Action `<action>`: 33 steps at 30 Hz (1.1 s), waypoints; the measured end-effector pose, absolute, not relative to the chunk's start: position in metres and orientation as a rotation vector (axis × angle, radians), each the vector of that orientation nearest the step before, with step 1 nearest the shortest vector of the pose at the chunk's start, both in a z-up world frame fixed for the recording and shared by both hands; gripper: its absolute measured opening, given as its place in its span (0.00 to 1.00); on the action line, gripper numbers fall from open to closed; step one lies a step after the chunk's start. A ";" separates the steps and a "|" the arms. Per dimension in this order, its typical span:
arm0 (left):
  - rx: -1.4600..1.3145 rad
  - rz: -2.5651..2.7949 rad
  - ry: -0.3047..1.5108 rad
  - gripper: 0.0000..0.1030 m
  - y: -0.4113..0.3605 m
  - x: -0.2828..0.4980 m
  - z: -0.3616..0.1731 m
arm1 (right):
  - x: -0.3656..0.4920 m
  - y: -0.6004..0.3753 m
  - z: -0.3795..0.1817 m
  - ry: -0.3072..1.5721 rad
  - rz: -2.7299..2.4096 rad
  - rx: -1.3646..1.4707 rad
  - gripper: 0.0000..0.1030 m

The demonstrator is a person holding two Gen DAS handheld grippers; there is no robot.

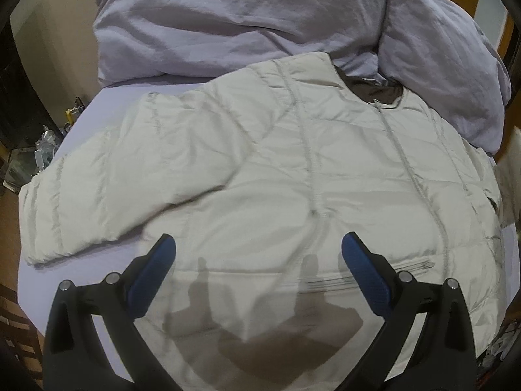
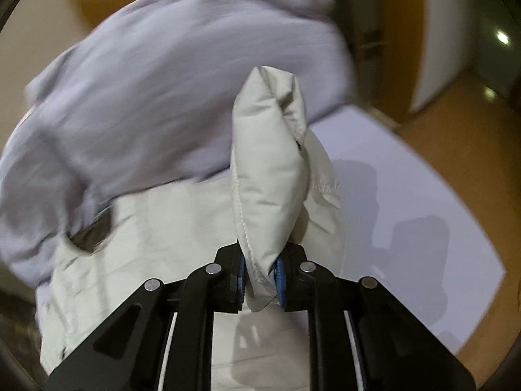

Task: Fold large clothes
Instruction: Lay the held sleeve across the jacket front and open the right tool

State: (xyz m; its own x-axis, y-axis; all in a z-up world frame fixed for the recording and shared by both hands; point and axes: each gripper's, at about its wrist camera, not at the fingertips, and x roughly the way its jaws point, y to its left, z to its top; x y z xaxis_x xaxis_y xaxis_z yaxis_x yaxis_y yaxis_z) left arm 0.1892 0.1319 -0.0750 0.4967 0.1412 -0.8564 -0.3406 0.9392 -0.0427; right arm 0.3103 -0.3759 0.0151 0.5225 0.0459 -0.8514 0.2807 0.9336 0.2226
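Across the lavender bed sheet [image 1: 136, 97], front side up: cream puffer jacket [image 1: 260, 179], zipped, one sleeve [image 1: 81, 202] stretched toward the sheet's edge, collar [image 1: 374, 91] against the bunched lavender duvet [image 1: 244, 16]. Above the jacket's hem, clear of the fabric: left gripper [image 1: 259, 244], blue pads [image 1: 153, 277] spread wide, its shadow cast on the quilting (pocket zip [image 1: 374, 277] just beside). Lifted off the sheet beside the jacket's body: other sleeve's cuff [image 2: 270, 169], pinched tight between the pads of the right gripper [image 2: 260, 280], padding bulging upward past the fingers. Beyond the duvet, heavily blurred: possibly a wooden doorway [image 2: 400, 32].
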 end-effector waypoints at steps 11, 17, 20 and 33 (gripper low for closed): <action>-0.251 0.316 1.001 0.98 0.203 0.171 -0.075 | 0.321 -0.157 -0.013 1.169 0.191 0.267 0.15; -0.273 0.342 0.993 0.98 0.234 0.160 -0.076 | 0.311 -0.083 -0.032 1.233 0.258 0.215 0.15; -0.280 0.358 0.996 0.98 0.246 0.156 -0.078 | 0.306 -0.070 -0.055 1.277 0.240 0.175 0.15; -0.326 0.451 0.988 0.98 0.298 0.134 -0.083 | 0.293 -0.076 -0.043 1.158 0.254 0.175 0.38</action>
State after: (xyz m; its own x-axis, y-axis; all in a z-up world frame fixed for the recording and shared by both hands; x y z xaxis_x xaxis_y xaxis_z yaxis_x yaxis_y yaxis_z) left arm 0.1342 0.2985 -0.0831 0.4705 0.2157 -0.8556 -0.5047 0.8612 -0.0604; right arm 0.2933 -0.0764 -0.0429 0.3772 0.2877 -0.8803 -0.1077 0.9577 0.2668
